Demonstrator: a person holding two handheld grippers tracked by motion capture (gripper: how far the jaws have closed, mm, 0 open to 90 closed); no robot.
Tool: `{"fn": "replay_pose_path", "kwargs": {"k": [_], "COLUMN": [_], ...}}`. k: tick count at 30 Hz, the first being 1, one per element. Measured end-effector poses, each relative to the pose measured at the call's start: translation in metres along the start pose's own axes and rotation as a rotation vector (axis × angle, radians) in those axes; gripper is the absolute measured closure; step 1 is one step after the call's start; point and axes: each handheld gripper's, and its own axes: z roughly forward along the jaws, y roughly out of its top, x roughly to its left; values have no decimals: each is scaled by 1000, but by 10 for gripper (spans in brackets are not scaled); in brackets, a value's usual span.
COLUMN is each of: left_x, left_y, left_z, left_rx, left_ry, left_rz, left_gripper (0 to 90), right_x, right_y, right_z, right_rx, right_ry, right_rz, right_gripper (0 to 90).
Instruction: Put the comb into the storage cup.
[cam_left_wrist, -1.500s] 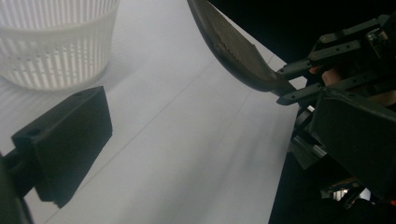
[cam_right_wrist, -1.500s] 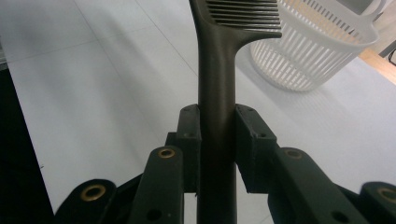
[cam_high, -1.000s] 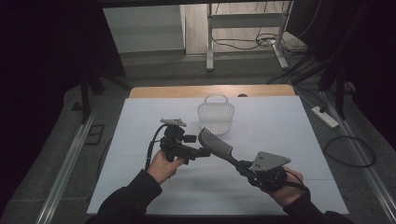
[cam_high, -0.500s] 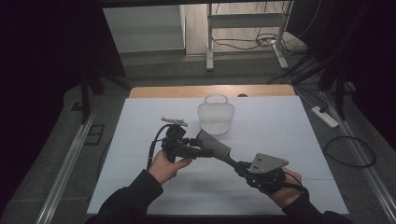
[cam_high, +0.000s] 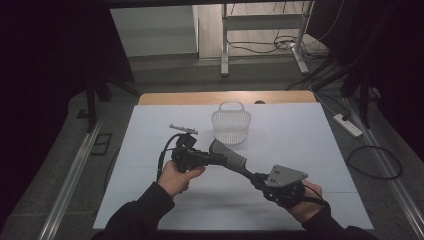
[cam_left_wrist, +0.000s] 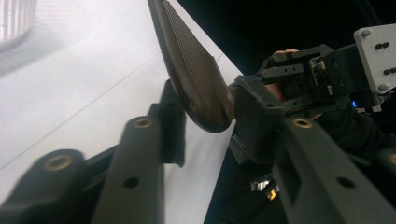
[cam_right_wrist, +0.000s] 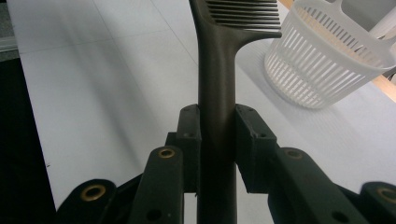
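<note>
We see a dark comb (cam_high: 231, 159) held up above the white counter (cam_high: 300, 130), spanning the gap between the two hands. The right hand-held gripper (cam_right_wrist: 216, 140) is clenched on the comb's handle: in the right gripper view both pads press against the handle's sides, and the handle runs straight up between them to the toothed head, which points toward the white basket (cam_right_wrist: 327, 65). In the high view that right hand-held gripper (cam_high: 256, 178) sits low and to the right, with its grey three-cornered plate (cam_high: 286, 175) facing up.

The left hand-held gripper (cam_high: 216, 159) comes in from the left side and meets the comb at its head end. Its jaws have just been closing, with the rounded tip of the comb (cam_left_wrist: 201, 88) between them. In the left gripper view the right-hand pad lies against the tip, and the other pad stands just beside it; we cannot tell whether that one touches, though the grip looks to be on the comb.

The basket (cam_high: 231, 123) stands upright on the counter just beyond the comb, toward the far edge, and apart from it.
</note>
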Motion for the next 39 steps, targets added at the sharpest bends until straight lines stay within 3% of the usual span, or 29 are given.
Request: {"fn": "replay_pose_path", "kwargs": {"k": [3, 10, 16, 21, 33, 39], "left_x": [1, 7, 10, 10, 2, -2], "left_y": [0, -2, -4, -4, 0, 3], "left_z": [1, 1, 2, 2, 0, -1], "left_rx": [4, -8, -23, -32, -42, -48], "left_ry": [-13, -107, -141, -141, -117, -102], "left_rz": [-13, -87, -126, -125, -71, -46], "left_gripper": [719, 798, 830, 833, 836, 835], "right_x": [0, 1, 1, 1, -1, -1], "right_y": [0, -1, -1, -2, -2, -1], "right_z": [0, 2, 4, 5, 5, 5], "right_rx": [0, 4, 11, 8, -9, -13], "right_ry": [-1, -3, -16, -19, -21, -18], "right_rz": [-3, -9, -26, -24, -7, 3], "right_gripper": [725, 724, 723, 721, 701, 610]}}
